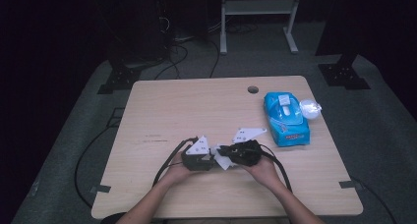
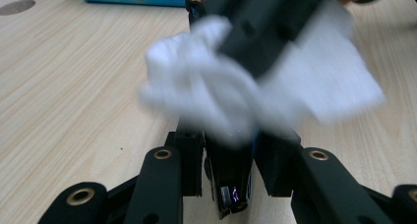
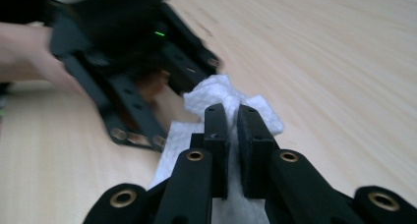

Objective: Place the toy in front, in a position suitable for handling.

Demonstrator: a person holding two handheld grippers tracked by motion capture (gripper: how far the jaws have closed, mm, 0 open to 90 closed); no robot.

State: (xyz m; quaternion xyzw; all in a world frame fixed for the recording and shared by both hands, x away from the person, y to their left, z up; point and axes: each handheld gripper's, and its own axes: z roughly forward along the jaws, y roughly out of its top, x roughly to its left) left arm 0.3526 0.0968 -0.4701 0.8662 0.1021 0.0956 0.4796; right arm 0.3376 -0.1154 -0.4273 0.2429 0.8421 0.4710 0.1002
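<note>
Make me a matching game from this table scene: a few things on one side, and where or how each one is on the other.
Things:
1. white wipe
2. blue wipes pack
3. round hole
4. crumpled clear wrapper

Places or states:
A. in the tabletop near the far edge
B. pinched between the jaws of both grippers
C. flat on the table's right side
D. beside the pack's far right corner

Pairs: 1-B, 2-C, 3-A, 4-D

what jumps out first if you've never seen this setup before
The eye lands on the white wipe stretched between the two black claws near the front middle of the wooden table. The right claw is shut on it, and the left claw also pinches it. Next comes the bright blue wipe pack lying on the table's right side, with a small crumpled clear wrapper at its far corner.
</note>
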